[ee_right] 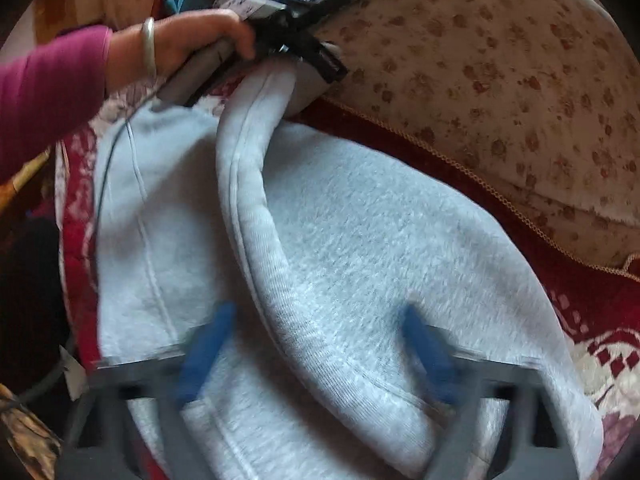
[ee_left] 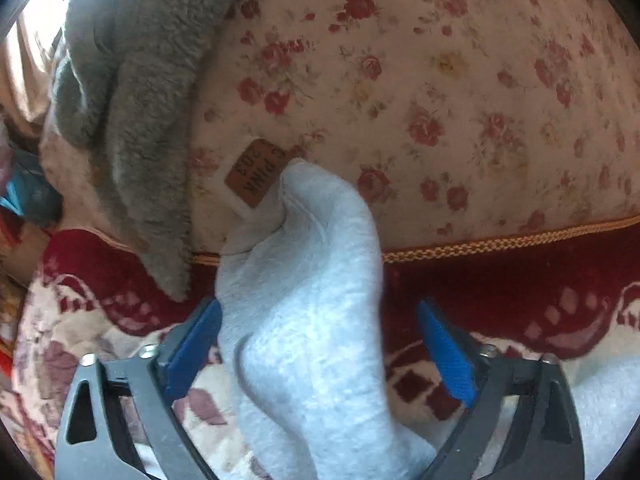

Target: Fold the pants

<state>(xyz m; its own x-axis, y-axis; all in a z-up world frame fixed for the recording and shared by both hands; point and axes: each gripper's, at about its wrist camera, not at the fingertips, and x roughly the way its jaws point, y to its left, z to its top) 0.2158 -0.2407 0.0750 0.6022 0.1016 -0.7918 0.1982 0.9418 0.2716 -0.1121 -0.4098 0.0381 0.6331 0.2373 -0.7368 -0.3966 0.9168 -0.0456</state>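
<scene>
One pair of pants (ee_right: 360, 240), light grey fleece, is recorded spread on a red patterned blanket (ee_right: 580, 292) on what appears to be a bed, with its long axis running away from the right-hand camera toward the far left. At far left of the left wrist view, one grey fuzzy throw (ee_left: 132, 120) is seen draped over one floral cushion (ee_left: 440, 80); one brown tag (ee_left: 254, 174) lies against that cushion. The left gripper (ee_left: 320, 344) is shown with jaws apart, and a raised fold of the pants stands between them, touching the left blue pad while the right pad sits clear; nothing is clamped. In the right wrist view, one left hand (ee_right: 180, 44), with a bangle on the wrist, is seen holding that gripper at the far end of the garment, where a ridge of ribbed fabric is lifted. The right gripper (ee_right: 316, 356) is blurred, jaws apart, over the near end of the same ridge, which runs between its pads. Both grippers are judged about equally close to the cloth, each at one end of the ridge. Counted: two grippers, four blue pads.
</scene>
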